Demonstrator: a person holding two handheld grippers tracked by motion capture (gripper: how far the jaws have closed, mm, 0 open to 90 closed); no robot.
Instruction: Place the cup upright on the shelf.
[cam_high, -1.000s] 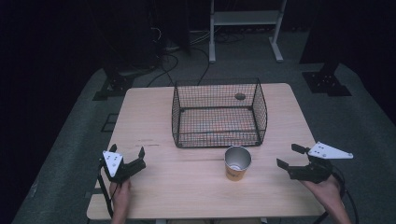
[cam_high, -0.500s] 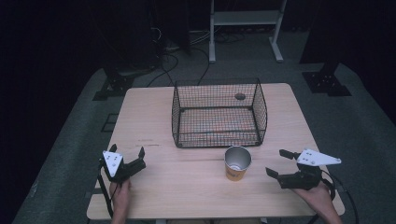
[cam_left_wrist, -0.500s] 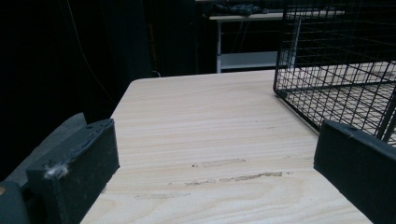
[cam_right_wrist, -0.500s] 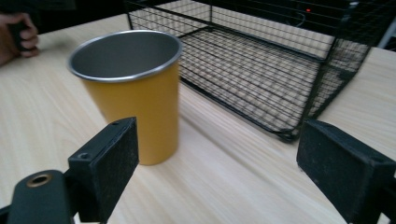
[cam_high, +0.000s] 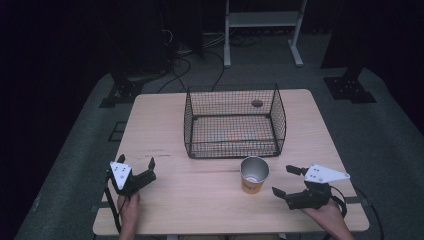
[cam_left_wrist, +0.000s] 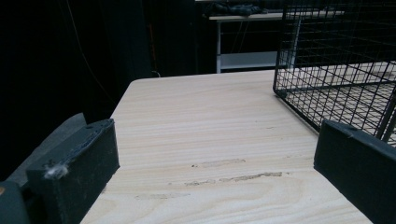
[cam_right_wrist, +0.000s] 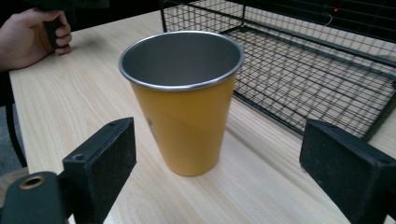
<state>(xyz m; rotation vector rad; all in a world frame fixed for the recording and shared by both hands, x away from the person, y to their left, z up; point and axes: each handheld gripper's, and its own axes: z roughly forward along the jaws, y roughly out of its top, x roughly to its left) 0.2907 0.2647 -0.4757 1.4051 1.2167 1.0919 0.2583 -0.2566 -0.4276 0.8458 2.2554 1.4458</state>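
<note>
Right gripper view: your right gripper (cam_right_wrist: 219, 172) was wide, empty, facing the yellow cup (cam_right_wrist: 183, 100) standing upright mid-counter, just near of the wire basket (cam_high: 234, 121). Centre it, squeeze mid-wall. Left gripper (cam_high: 136, 168) wide, empty.

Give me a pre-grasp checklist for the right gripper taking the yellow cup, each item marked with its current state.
1. Right gripper open: ok, fingers spread wider than the cup.
2. Yellow cup upright on the table: ok.
3. Cup lined up between the fingers: ok, roughly centred in the right gripper view.
4. Cup empty: ok, bare metal inside.
5. Wire basket clear of the cup: ok, close behind, not touching.
6. Left gripper out of the way: ok, open, far across the table.
</note>
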